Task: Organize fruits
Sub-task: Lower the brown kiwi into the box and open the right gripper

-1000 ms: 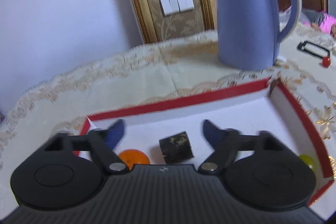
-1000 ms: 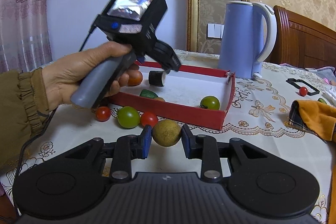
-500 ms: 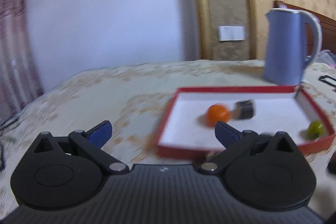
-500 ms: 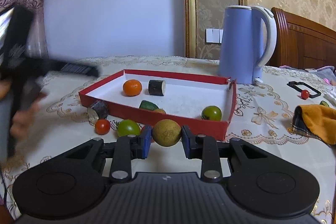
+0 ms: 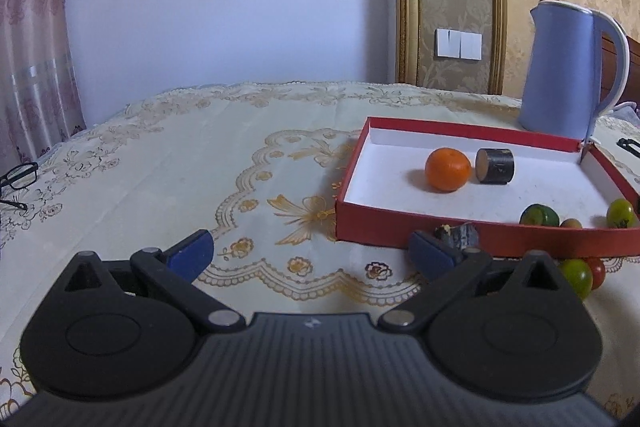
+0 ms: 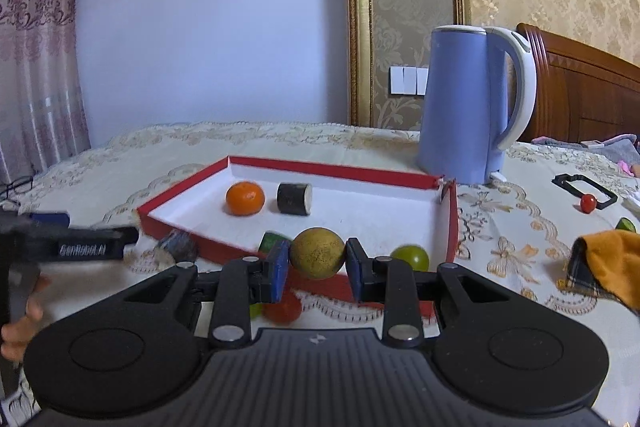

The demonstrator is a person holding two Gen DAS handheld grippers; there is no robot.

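A red tray (image 6: 344, 169) (image 5: 472, 133) with a white floor holds an orange (image 6: 245, 198) (image 5: 447, 170), a dark cylinder piece (image 6: 294, 198) (image 5: 495, 166) and green fruits (image 6: 411, 256) (image 5: 539, 215). My right gripper (image 6: 317, 269) is shut on a round yellow-brown fruit (image 6: 317, 251), held above the tray's near wall. My left gripper (image 5: 310, 255) is open and empty, low over the tablecloth left of the tray. A dark piece (image 5: 460, 235) (image 6: 178, 245) lies outside the tray's near wall. A green tomato (image 5: 576, 277) and a red tomato (image 5: 596, 271) (image 6: 282, 309) lie on the cloth.
A blue kettle (image 6: 472, 107) (image 5: 568, 67) stands behind the tray. An orange cloth (image 6: 608, 267), a small red fruit (image 6: 588, 203) and a black frame (image 6: 584, 187) lie at the right. Glasses (image 5: 18, 179) lie at the far left.
My left gripper has pulled back out of the tray to the left and settled low over the cloth. My right gripper has lifted the yellow-brown fruit and moved it toward the tray.
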